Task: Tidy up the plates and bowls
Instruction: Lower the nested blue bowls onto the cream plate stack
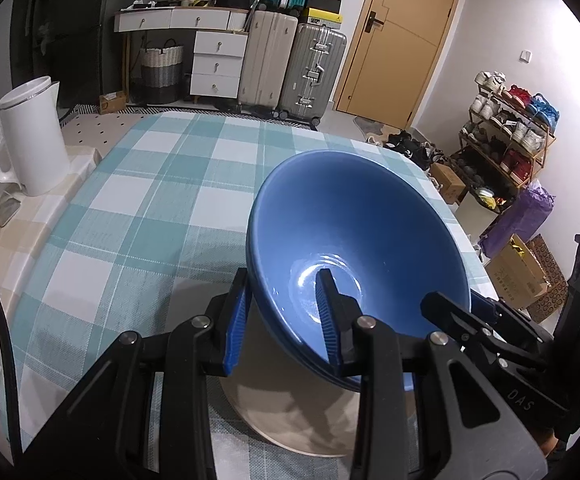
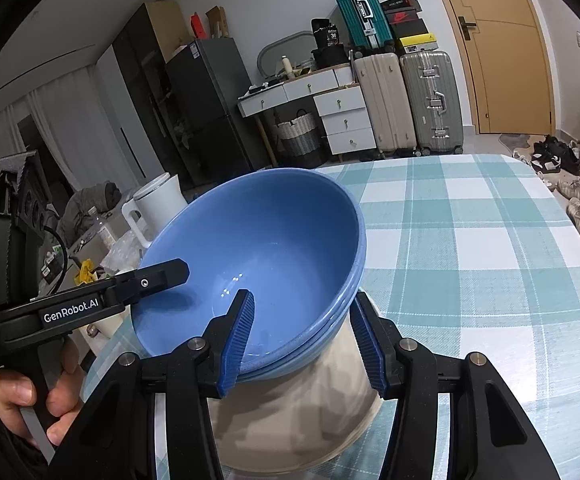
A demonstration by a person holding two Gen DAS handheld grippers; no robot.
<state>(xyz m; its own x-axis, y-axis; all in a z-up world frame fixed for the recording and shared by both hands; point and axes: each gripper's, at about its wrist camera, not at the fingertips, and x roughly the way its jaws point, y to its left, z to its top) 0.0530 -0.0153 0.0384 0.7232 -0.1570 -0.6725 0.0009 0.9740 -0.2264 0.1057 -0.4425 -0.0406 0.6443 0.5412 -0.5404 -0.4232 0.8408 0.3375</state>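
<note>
A stack of blue bowls [image 1: 362, 224] hangs above a cream plate [image 1: 310, 416] on the checked table; it also shows in the right wrist view [image 2: 265, 236] over the cream plates [image 2: 302, 412]. My left gripper [image 1: 283, 320] straddles the bowls' rim, one finger inside and one outside, shut on it. My right gripper [image 2: 304, 340] straddles the opposite rim the same way, its outer pad a little off the wall. The other gripper's finger shows in each view: the right [image 1: 462, 320], the left [image 2: 145, 280].
The table [image 1: 149, 200] has a teal checked cloth. A white kettle [image 1: 29, 140] stands on a side counter at the left, also seen in the right wrist view [image 2: 153, 204]. Suitcases, drawers and a shoe rack [image 1: 510, 140] stand beyond the table.
</note>
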